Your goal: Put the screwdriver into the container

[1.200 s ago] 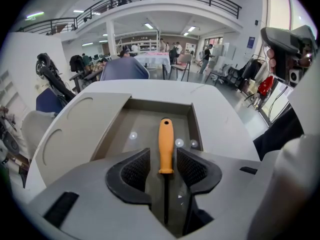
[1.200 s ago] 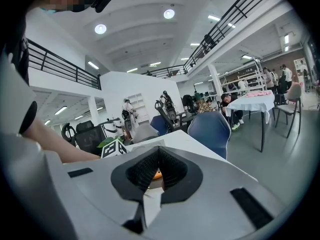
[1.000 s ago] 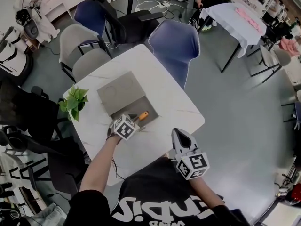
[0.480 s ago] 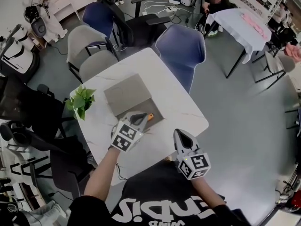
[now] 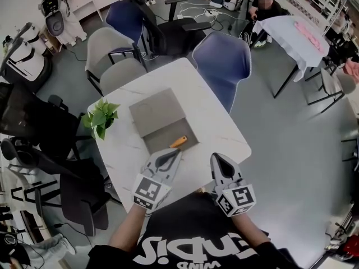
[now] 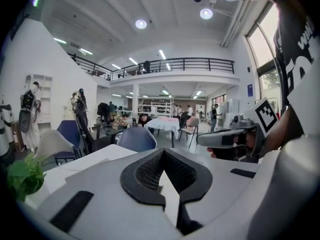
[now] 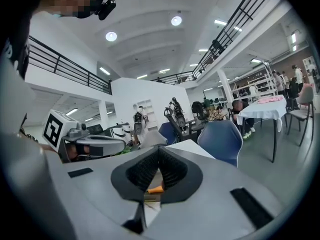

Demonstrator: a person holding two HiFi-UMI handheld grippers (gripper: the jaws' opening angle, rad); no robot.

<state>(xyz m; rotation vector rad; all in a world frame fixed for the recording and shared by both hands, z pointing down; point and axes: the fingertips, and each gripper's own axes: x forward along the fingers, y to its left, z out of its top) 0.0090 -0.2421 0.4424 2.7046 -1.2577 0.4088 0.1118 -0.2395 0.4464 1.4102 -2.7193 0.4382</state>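
Note:
The screwdriver (image 5: 179, 142), with an orange handle, lies inside the open half of the grey container (image 5: 159, 114) on the white table (image 5: 221, 129). Its hinged lid lies flat behind it. My left gripper (image 5: 171, 153) is shut and empty, just short of the container's near edge and pointing at the screwdriver. In the left gripper view the left gripper (image 6: 162, 152) has its jaws closed together. My right gripper (image 5: 216, 157) is shut and empty near the table's front edge, to the right of the container. The orange handle (image 7: 156, 188) peeks below the right gripper (image 7: 159, 149).
A small potted plant (image 5: 101, 117) stands at the table's left edge. A blue chair (image 5: 222, 60) is at the far side and two grey chairs (image 5: 112, 52) at the far left. A dark chair (image 5: 33, 128) is close on the left.
My left gripper drew back from over the container toward me and its jaws closed. The screwdriver stayed in the container. The right gripper barely moved.

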